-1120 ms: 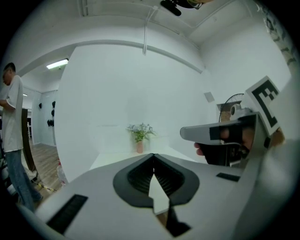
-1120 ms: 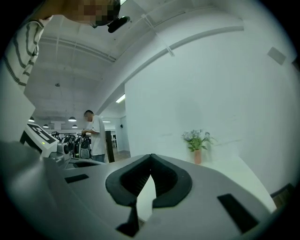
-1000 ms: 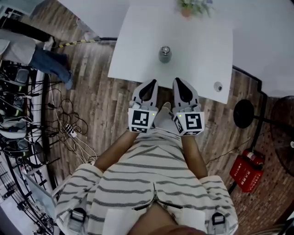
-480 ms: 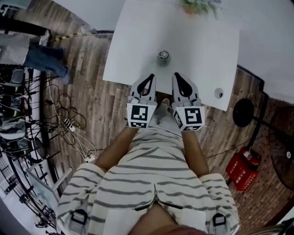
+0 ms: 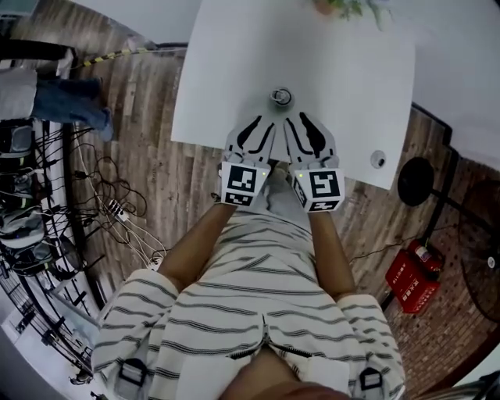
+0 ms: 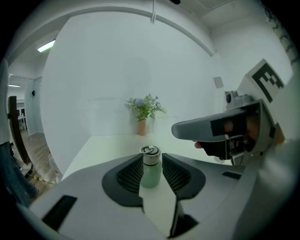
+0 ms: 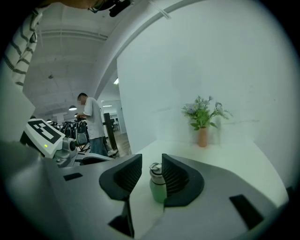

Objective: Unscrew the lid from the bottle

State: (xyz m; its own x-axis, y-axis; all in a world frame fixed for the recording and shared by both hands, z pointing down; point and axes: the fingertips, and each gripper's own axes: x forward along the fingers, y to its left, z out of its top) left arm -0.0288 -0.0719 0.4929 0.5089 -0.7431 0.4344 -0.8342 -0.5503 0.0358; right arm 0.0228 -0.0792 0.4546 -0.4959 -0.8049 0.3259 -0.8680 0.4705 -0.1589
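- Both grippers have come forward off the table edge since the earlier frames, and now sit over the white table (image 5: 226, 86), close behind the bottle.
- Jaws on both were shut a moment ago and have just been opening; each now shows a narrow gap.
- Left gripper (image 5: 258, 125): lower centre of the head view, tips pointing up-frame. Jaws part open, pressing on nothing.
- Left gripper view: the bottle shows through the gap between the jaws but stands beyond the tips, not gripped.
- Right gripper (image 5: 299, 123): just beside the left one, on its right in the frame. Jaws also narrowly apart, holding nothing.
- Right gripper view: the bottle shows in the gap, nearer the right-hand jaw; contact cannot be told.
- Bottle (image 5: 280, 98): green, upright on the table, upper centre of the head view, just ahead of the two sets of tips and between them.
- Lid (image 6: 150, 153): silver with a loop handle, still on the bottle.
- Potted plant (image 5: 344, 6): top edge of the head view, far side of the table, well apart from the bottle.
- Small round object (image 5: 378, 158): near the table's right corner.
- Striped shirt (image 5: 258, 312) of the person holding the grippers fills the lower frame.
- Cables (image 5: 117, 211) lie on the wood floor at left; red box (image 5: 412, 277) on the floor at lower right.
- Another person (image 7: 91, 122) stands in the background, left of the right gripper view.
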